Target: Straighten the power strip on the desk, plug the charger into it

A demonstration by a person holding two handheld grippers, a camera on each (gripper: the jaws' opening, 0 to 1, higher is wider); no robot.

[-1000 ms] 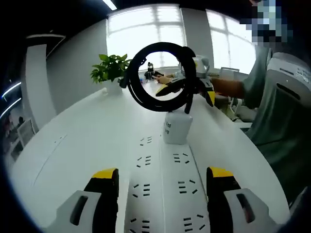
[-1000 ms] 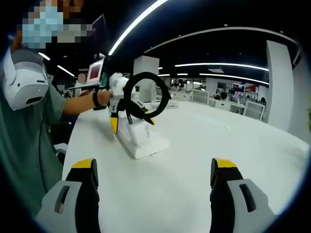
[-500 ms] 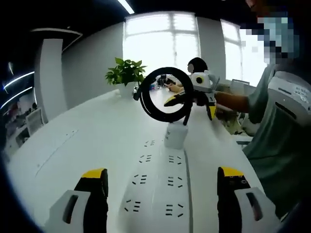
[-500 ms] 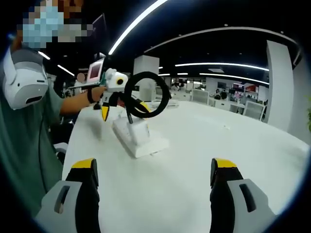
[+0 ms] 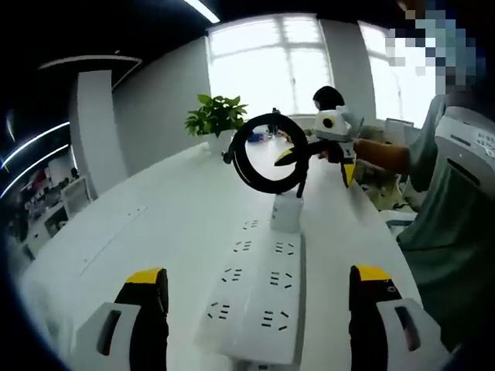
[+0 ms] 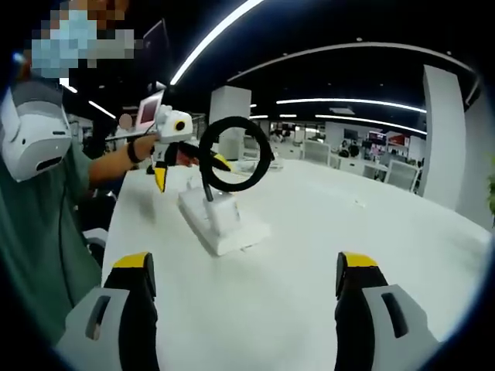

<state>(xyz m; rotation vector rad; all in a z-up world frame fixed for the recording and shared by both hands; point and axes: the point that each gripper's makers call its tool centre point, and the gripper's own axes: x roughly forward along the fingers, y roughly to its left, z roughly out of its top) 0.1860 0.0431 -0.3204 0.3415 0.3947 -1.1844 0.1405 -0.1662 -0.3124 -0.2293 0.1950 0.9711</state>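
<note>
Left gripper view is showing the left claw [image 5: 259, 313] gaping wide, holding nothing, straddling a white rectangular power strip [image 5: 259, 294]; the right claw [image 6: 247, 309] is likewise gaping, holding nothing.

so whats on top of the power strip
A white charger stands plugged into the white power strip near its far end, its coiled black cable looping above. The charger's prongs are hidden in the socket.

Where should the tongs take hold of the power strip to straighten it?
Take the power strip at its near end, across the narrow width, pinching the long side edges. It lies flat, a long bar, and its far end carries the upright charger with a black cable coil above. Coming low from the near end, where the open left tongs line up, looks best.
</note>
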